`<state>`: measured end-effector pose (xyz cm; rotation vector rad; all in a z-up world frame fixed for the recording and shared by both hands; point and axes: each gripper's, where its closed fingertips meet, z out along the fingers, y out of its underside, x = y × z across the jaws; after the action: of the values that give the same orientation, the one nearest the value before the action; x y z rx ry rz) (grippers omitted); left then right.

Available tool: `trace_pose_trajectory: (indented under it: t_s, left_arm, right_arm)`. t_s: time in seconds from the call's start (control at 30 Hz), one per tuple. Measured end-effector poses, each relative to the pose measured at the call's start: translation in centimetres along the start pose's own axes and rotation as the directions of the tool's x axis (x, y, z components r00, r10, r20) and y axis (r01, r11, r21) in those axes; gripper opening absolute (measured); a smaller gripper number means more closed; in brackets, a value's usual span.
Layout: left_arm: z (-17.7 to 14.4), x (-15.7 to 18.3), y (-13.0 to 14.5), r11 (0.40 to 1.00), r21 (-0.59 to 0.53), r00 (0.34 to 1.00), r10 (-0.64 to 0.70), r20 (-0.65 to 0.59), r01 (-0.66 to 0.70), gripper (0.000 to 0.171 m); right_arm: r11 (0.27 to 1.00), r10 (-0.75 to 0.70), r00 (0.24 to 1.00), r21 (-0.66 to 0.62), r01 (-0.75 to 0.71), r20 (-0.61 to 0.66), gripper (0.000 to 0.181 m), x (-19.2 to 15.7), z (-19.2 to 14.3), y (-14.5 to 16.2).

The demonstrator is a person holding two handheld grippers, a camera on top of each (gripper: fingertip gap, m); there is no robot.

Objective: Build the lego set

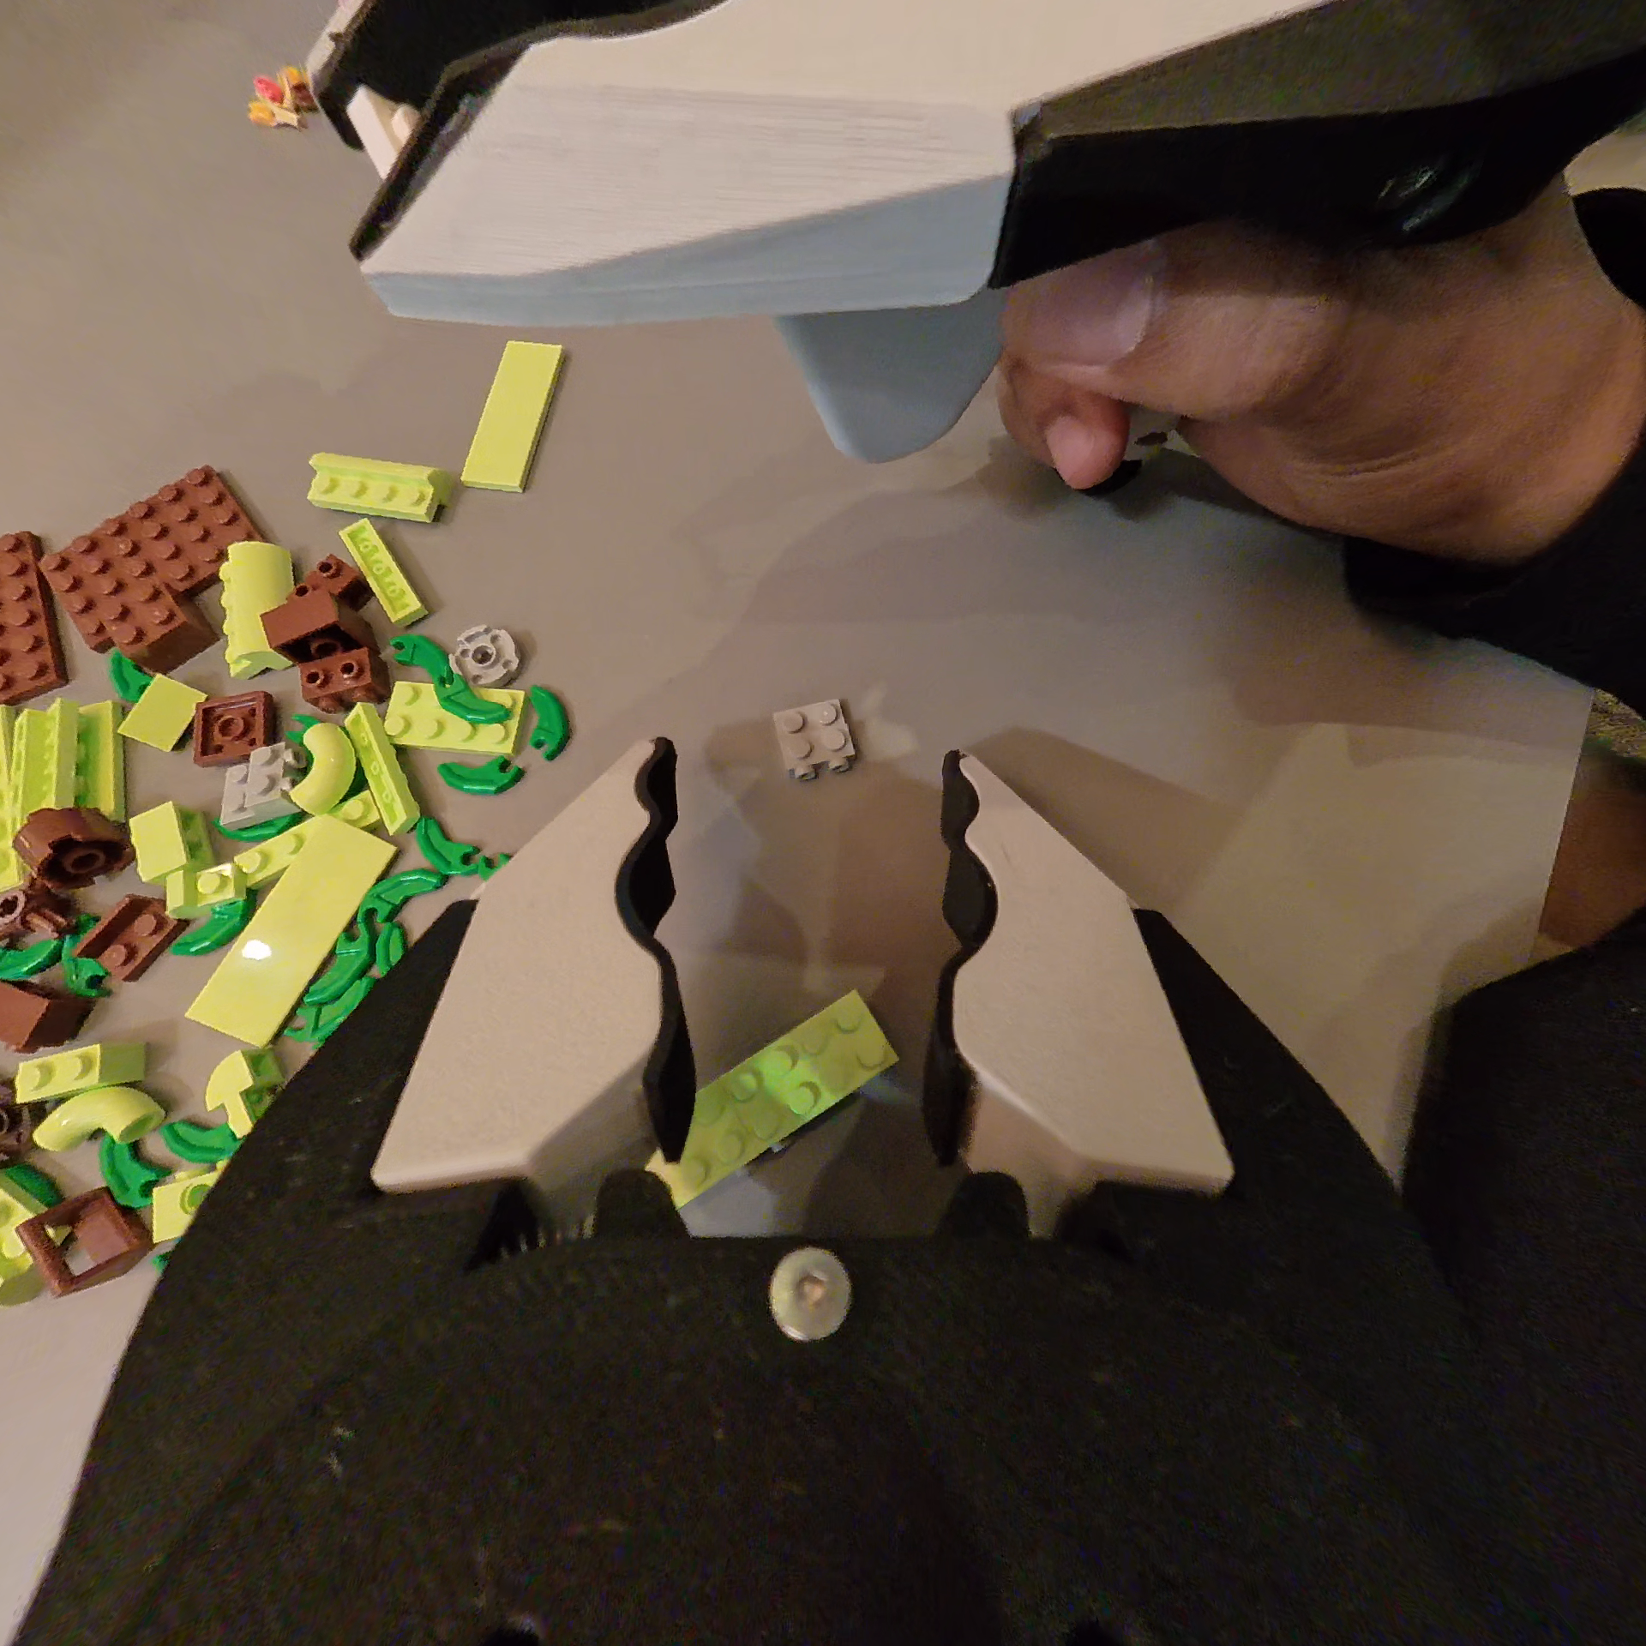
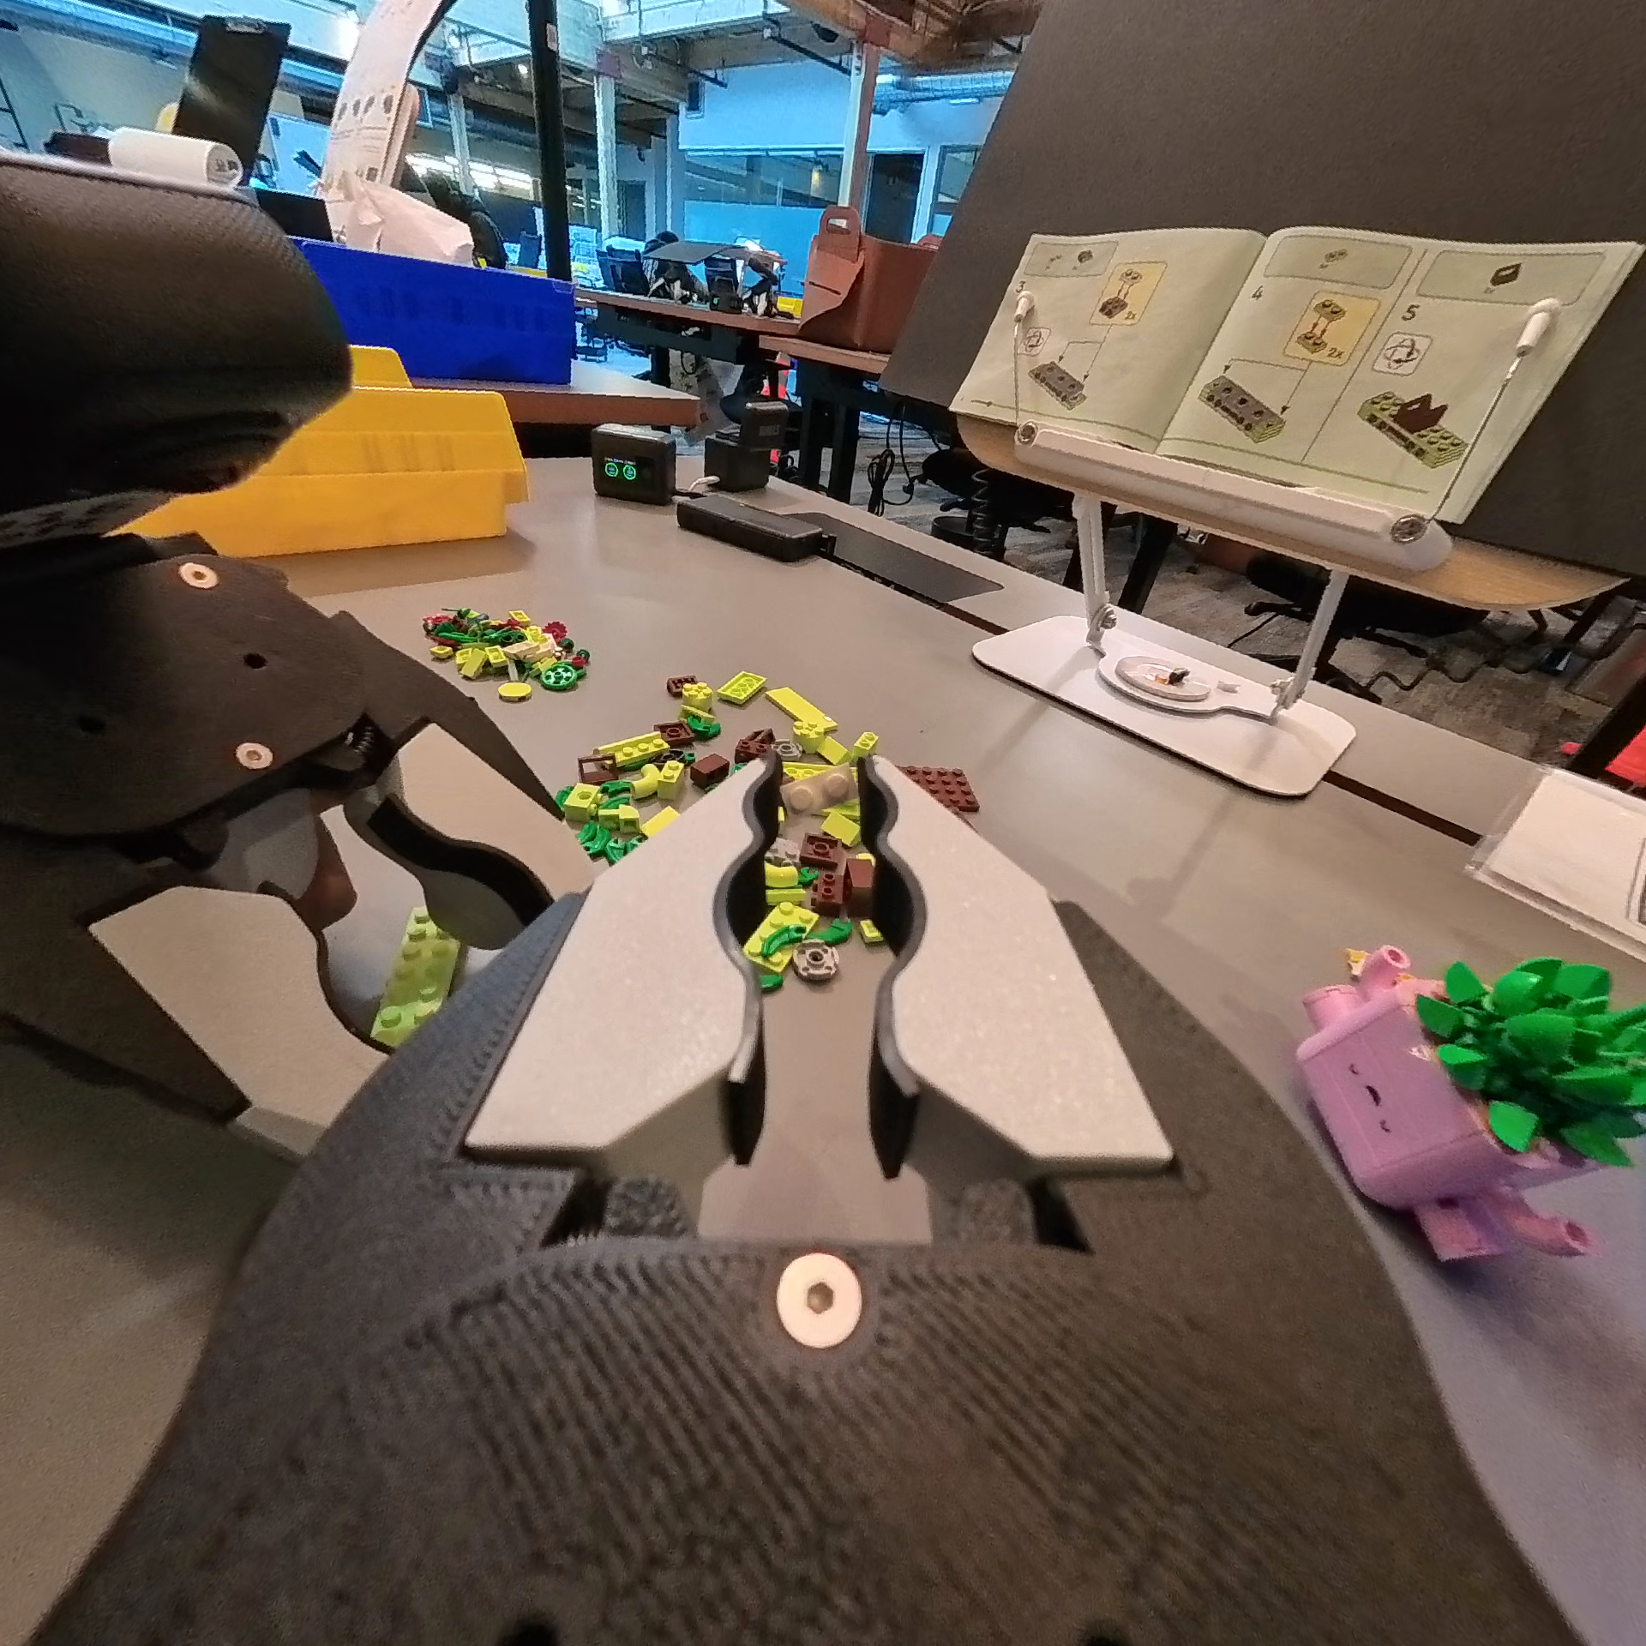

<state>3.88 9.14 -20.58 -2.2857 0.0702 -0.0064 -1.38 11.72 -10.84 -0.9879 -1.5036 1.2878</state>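
The left gripper (image 1: 806,775) hangs low over the grey worktop (image 1: 891,606) with its jaws spread wide and nothing between them. A long lime plate (image 1: 784,1095) lies flat on the worktop beneath the jaws, near their roots, set apart from the heap as if singled out as the base to build on. Just ahead of the fingertips sits a small grey plate (image 1: 815,741), also alone on bare surface, which suggests it has been pulled out as the next piece to go on.

The right gripper (image 2: 818,784) is held higher, jaws nearly together, and it pinches a small pale grey piece (image 2: 821,791) at its tips; from the left wrist view a pale piece shows between those tips too. I judge it is being carried toward the lime plate, which in the right wrist view lies under the left gripper.

The loose bricks (image 2: 712,802), lime, brown and green, are spread in one patch to the left of the working spot, leaving clear space for assembly. A second smaller heap (image 2: 508,646) sits farther back. The instruction booklet (image 2: 1291,356) stands open on a stand (image 2: 1158,704), tilted so it can be read while working. A finished pink pot with green leaves (image 2: 1478,1095) lies on its side at the right, out of the way.
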Motion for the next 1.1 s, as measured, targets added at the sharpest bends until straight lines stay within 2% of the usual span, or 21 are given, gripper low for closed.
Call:
trace_pose_trajectory:
  t_s: [0.37,0.47,0.53,0.57,0.8,0.97,1.1]
  left_arm:
    - [0.4,0.2,0.5,0.999,-0.044,1.0,0.012,-0.006,-0.013,0.06]
    - [0.4,0.3,0.5,0.999,-0.042,1.0,0.007,-0.015,-0.007,0.059]
    - [0.4,0.3,0.6,0.999,-0.045,1.0,0.012,-0.013,-0.012,0.059]
    - [0.4,0.3,0.6,0.999,-0.046,1.0,0.016,-0.013,-0.016,0.059]
    - [0.5,0.4,0.6,0.999,-0.052,0.999,-0.003,-0.035,0.001,0.042]
    - [0.5,0.4,0.6,0.996,-0.052,0.993,-0.073,-0.094,0.068,0.038]
    - [0.6,0.1,0.4,0.994,-0.051,0.99,-0.1,-0.099,0.096,0.03]
  right_arm:
    - [1.0,-0.007,1.0,-0.018,0.007,0.008,0.015,0.3,-0.1,0.4]
    - [0.998,0.045,0.984,-0.049,-0.037,0.171,0.015,-1.0,-0.8,1.0]
    - [0.994,0.087,0.949,-0.092,-0.062,0.302,0.015,-2.3,-1.7,1.5]
    - [0.991,0.096,0.942,-0.123,-0.059,0.323,0.015,-2.4,-2.2,1.9]
    - [0.939,0.116,0.916,-0.342,0.024,0.383,0.015,-2.8,-3.8,5.6]
    - [0.905,0.107,0.905,-0.417,0.083,0.413,0.015,-3.7,-3.6,7.1]
    - [0.9,0.121,0.9,-0.428,0.078,0.418,0.015,-3.7,-3.5,7.2]
